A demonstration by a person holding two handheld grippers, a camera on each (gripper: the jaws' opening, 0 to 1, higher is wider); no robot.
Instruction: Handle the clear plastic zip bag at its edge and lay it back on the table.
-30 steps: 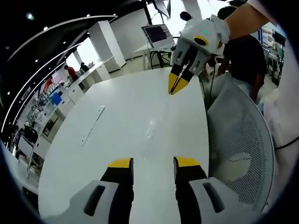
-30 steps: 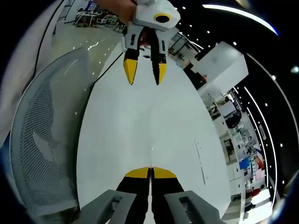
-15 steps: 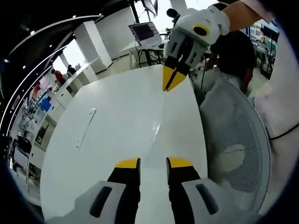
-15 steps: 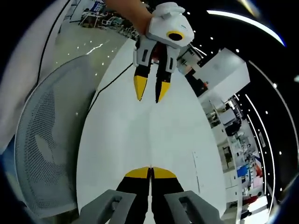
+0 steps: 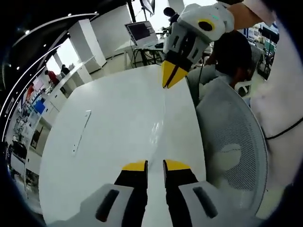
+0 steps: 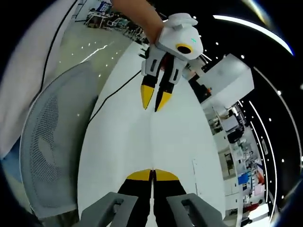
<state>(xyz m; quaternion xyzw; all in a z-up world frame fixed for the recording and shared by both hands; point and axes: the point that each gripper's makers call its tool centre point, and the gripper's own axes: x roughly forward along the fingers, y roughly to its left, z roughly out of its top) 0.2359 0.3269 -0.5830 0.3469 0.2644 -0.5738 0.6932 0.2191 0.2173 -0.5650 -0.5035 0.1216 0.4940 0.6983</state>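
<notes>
A clear plastic zip bag [image 5: 157, 124] hangs edge-on above the white table [image 5: 109, 123], stretched between both grippers and showing as a thin glinting line. In the left gripper view my left gripper [image 5: 155, 166] stands open by a narrow gap, with the bag's near edge running between its yellow jaws. The right gripper [image 5: 169, 79] is at the far end, shut on the bag's other edge. In the right gripper view my right gripper [image 6: 152, 174] is shut on the bag [image 6: 151, 139], and the left gripper [image 6: 155, 99] comes in from above with its tips close together.
A grey mesh chair [image 5: 234, 142] [image 6: 47, 142] stands against the table's edge. A flat white strip [image 5: 80, 133] lies on the table. A black cable [image 6: 113, 92] runs over the far end. A screen on a stand [image 5: 138, 30] and people stand beyond.
My left gripper's jaws have narrowed from wide open to a small gap around the bag's edge. Both grippers have drawn closer. The right gripper stays shut on the bag.
</notes>
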